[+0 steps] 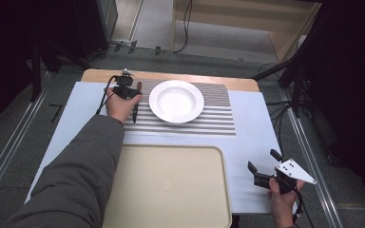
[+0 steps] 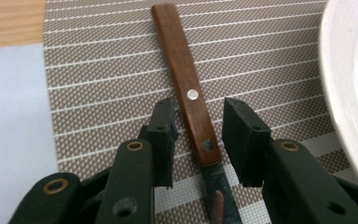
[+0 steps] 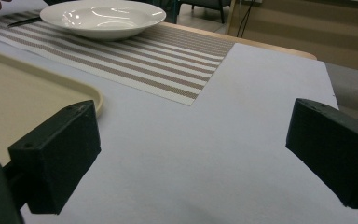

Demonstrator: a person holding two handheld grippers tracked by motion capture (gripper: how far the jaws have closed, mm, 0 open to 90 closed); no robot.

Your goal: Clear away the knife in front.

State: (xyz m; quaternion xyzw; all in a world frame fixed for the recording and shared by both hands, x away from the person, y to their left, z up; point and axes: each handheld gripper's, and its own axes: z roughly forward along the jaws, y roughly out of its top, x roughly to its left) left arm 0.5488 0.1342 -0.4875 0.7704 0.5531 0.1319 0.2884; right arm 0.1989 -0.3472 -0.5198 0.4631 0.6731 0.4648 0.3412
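Left hand-held gripper astride the knife, wooden handle between the parted pads, not yet pinched. Knife flat on striped placemat near counter's far left corner, just beside white plate. Right hand-held gripper released.

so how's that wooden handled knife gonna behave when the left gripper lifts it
The knife lies flat, so it shouldn't roll. Its slim handle sits between the left gripper pads, near the blade, so it may balance fairly well. The smooth wood could slip or twist.
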